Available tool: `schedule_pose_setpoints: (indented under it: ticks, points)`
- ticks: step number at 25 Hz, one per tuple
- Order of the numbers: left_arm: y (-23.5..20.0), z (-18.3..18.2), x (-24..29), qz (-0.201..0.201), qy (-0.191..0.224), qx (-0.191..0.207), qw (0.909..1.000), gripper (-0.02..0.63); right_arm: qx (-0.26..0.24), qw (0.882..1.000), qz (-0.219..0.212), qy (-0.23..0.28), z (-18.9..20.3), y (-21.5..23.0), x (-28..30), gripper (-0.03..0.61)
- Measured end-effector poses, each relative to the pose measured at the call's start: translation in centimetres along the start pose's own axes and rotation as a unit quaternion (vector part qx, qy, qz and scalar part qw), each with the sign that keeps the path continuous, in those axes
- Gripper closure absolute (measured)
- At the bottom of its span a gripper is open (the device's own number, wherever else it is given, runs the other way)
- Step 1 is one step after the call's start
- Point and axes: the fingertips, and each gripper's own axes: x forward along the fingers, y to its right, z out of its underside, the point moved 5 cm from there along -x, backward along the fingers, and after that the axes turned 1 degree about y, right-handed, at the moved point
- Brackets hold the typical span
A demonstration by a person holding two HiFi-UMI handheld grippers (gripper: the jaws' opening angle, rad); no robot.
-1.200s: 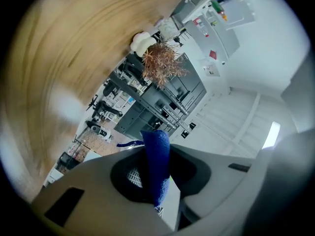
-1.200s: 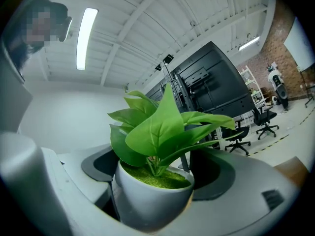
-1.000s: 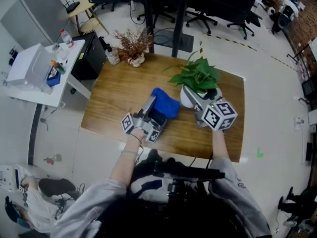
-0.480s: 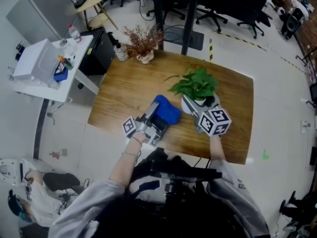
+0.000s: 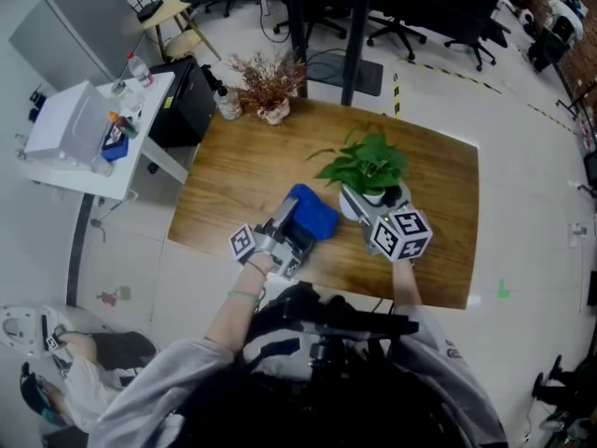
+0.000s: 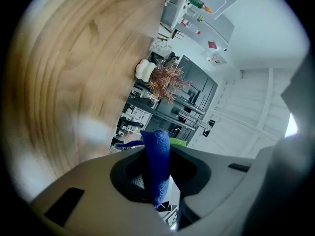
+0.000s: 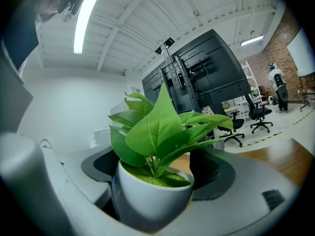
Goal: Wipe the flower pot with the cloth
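At the middle of the wooden desk (image 5: 233, 171), the right gripper (image 5: 368, 211) clamps the white flower pot (image 7: 152, 200) by its smooth, probably breakable wall, while the left gripper (image 5: 294, 220) pinches the soft blue cloth (image 5: 314, 209) beside it.

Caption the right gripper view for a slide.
Right gripper shut on the white flower pot, green leaves filling the frame.
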Motion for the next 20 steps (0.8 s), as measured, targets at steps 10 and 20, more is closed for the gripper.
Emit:
schedule_pose_setpoints:
  ticks: [10, 20]
  points:
    - [0.05, -0.55, 0.02, 0.006, 0.021, -0.014, 0.9997, 0.546, -0.013, 1.000, 0.003, -0.007, -0.03, -0.09, 0.24, 0.126]
    - [-0.31, -0.67, 0.02, 0.008, 0.040, -0.023, 0.9989, 0.546, -0.015, 1.000, 0.004, -0.011, -0.05, 0.34, 0.11, 0.126]
